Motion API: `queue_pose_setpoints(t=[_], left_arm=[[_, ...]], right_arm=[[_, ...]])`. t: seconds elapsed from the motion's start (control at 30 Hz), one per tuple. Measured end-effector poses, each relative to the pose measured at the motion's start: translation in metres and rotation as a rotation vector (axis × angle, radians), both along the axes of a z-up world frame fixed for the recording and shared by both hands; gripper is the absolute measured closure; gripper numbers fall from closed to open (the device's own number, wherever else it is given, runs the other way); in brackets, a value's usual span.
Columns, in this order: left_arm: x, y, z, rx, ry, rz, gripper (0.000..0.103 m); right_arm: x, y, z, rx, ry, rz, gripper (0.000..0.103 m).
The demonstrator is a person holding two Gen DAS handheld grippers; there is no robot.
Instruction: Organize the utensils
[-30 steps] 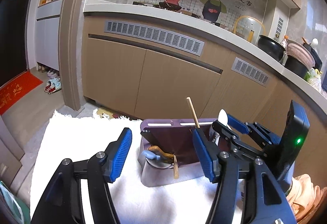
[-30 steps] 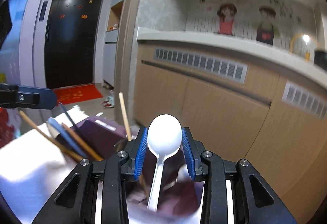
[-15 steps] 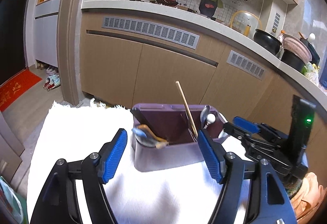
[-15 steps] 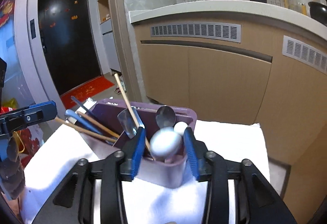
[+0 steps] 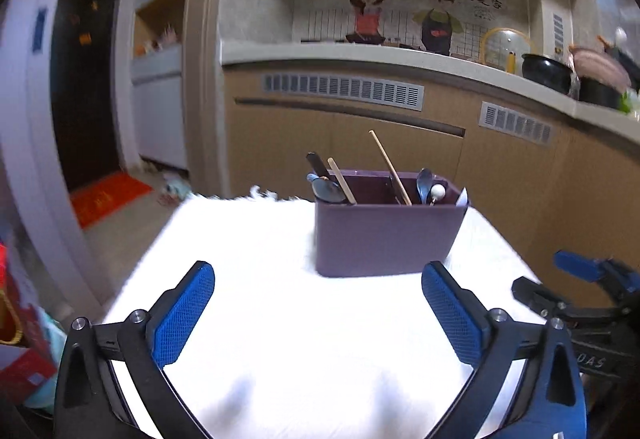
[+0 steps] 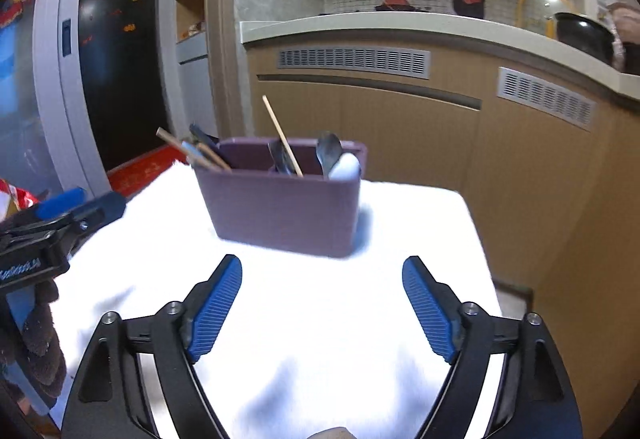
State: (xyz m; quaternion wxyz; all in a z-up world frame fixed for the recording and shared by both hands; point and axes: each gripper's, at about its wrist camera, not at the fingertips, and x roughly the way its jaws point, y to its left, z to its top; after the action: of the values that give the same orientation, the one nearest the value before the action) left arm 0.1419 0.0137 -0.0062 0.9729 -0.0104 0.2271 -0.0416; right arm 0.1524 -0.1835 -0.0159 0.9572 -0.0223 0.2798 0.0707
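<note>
A purple utensil holder with chopsticks and spoons stands on a white-covered counter. The left gripper and right gripper hover near it, jaws opening with nothing between them.

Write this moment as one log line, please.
left tongs: opening, empty | right tongs: opening, empty | purple plastic utensil box: utensils inside
</note>
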Motion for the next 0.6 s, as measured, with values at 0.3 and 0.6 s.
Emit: queue_pose_setpoints(t=[0.3,0.6], left_arm=[[-0.048,-0.016,-0.014,0.057,0.027,0.047,0.001],[-0.065,-0.022,-0.013,0.079,0.040,0.053,0.000]], right_arm=[[-0.066,-0.007,0.007,0.060,-0.051,-0.103,0.005],[-0.083,-0.012,0.000,0.071,-0.022,-0.128,0.005]])
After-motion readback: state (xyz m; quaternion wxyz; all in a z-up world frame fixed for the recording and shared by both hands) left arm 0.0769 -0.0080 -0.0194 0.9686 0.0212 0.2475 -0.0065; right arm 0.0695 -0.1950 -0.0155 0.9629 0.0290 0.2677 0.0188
